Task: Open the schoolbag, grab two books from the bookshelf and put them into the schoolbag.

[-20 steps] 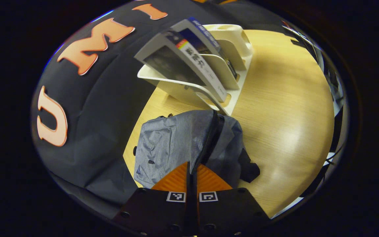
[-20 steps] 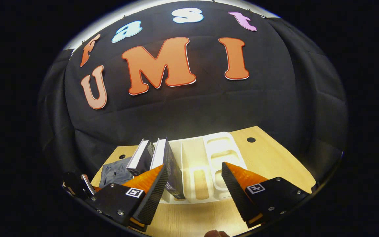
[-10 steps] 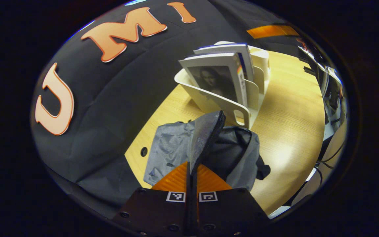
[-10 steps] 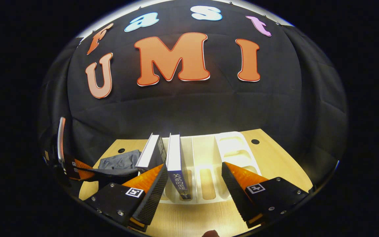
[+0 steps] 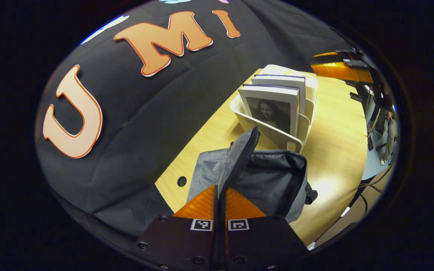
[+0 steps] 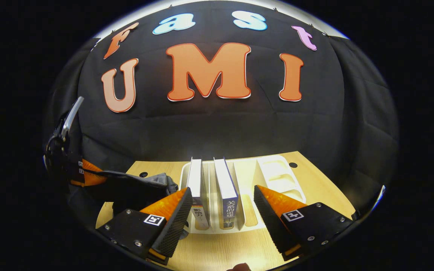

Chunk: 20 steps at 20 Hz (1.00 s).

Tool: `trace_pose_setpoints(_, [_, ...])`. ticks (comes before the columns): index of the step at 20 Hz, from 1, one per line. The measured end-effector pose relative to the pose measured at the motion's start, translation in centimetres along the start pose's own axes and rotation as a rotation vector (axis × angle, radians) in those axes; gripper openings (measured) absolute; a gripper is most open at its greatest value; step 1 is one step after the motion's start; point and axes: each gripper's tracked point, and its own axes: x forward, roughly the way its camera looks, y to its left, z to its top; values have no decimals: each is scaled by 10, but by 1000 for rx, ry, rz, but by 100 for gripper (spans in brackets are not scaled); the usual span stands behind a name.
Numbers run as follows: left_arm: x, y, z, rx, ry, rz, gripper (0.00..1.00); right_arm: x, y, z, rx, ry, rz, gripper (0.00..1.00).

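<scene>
The grey schoolbag lies on the wooden table just beside the near end of the white bookshelf, and its mouth gapes open, showing a dark lining. In the left gripper view, the left gripper has its two fingers pressed together on the bag's front flap, which stands lifted, its zip edge pointing up toward the bookshelf. Behind the bag, two books stand upright in neighbouring slots of the bookshelf: the first book, with a portrait on its cover, is in the slot nearest the bag, and the second book stands in the next slot, farther from the bag. The other gripper shows high in this view, beyond the far side of the bookshelf. In the right gripper view, the right gripper is spread wide and holds nothing; it hovers at the front of the bookshelf, its fingers set to either side of the two books, clear of both. From here the first book and the second book show their spines and page edges, side by side in the slots on the bag's side of the bookshelf. The schoolbag lies left of the bookshelf, with the left gripper holding its flap up.
</scene>
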Motion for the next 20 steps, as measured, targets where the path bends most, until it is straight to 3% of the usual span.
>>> trace_pose_setpoints(9, [-5,24,14,14,-90,-54,1,-12,36,46,-43,51,-20,97])
trace_pose_setpoints(15, [1,34,19,21,-138,-58,1,20,67,74,-81,260,46,98])
trace_pose_setpoints(17, [6,35,17,16,-137,-64,1,37,67,71,-152,339,46,98])
trace_pose_setpoints(20, [13,36,16,11,-135,-72,1,61,79,55,-113,514,108,98])
